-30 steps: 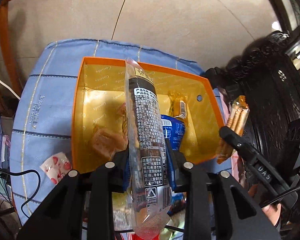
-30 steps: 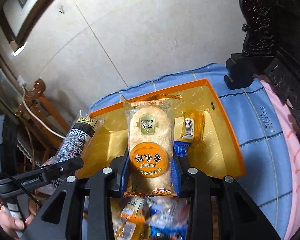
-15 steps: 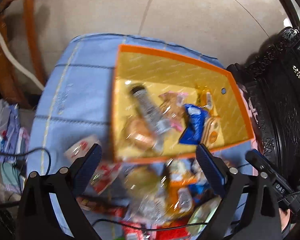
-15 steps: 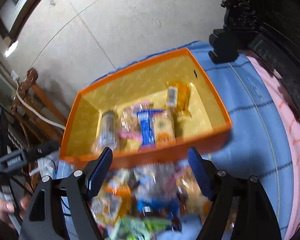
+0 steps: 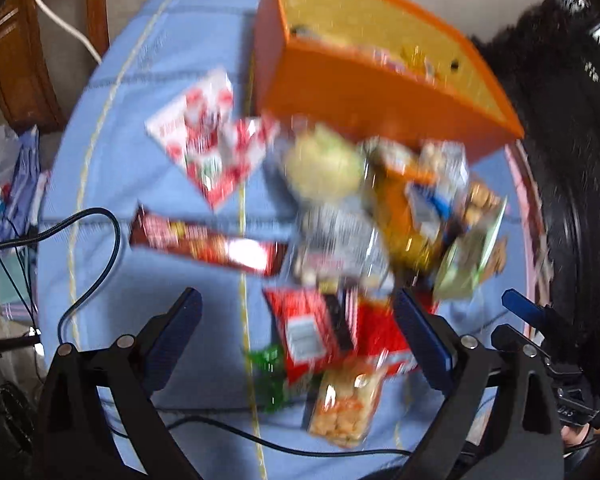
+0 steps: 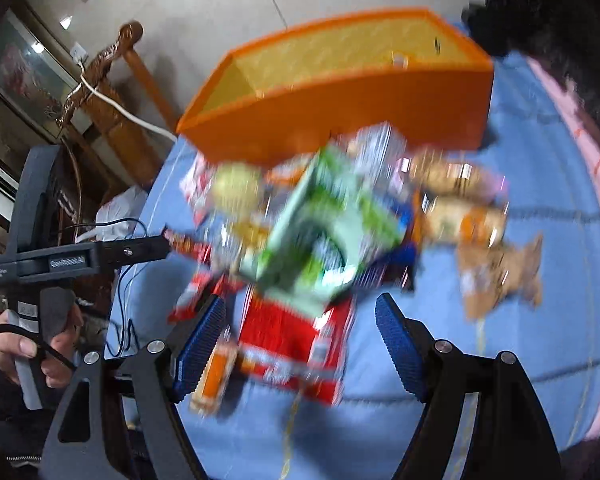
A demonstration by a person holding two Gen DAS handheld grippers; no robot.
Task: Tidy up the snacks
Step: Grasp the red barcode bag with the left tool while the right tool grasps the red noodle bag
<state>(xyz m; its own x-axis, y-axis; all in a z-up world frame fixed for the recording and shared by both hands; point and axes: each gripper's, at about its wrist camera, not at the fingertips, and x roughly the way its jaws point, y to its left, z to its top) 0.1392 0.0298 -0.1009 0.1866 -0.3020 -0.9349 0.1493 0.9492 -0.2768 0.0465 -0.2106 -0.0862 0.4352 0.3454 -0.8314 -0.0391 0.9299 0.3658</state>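
An orange box [image 5: 364, 92] with a gold inside stands at the far side of the blue cloth; it also shows in the right wrist view [image 6: 340, 96], with a few snacks inside. A blurred pile of snack packets [image 5: 380, 216] lies in front of it. My left gripper [image 5: 306, 334] is open and empty, low over red packets [image 5: 312, 328]. My right gripper [image 6: 300, 342] is open and empty over a red packet [image 6: 292, 340], just below a green-and-white packet [image 6: 324, 236]. The right gripper's blue pad [image 5: 526, 310] shows at the left view's right edge.
A red-and-white packet [image 5: 208, 132] and a long brown bar [image 5: 208, 244] lie left of the pile. Black cables [image 5: 96, 248] cross the cloth's left and near side. Dark carved furniture [image 5: 572, 160] stands at right, wooden furniture [image 6: 112, 92] at left.
Both grippers dropped their snacks into the box, opened, then pulled back and down over the pile. The views are now blurred by motion.
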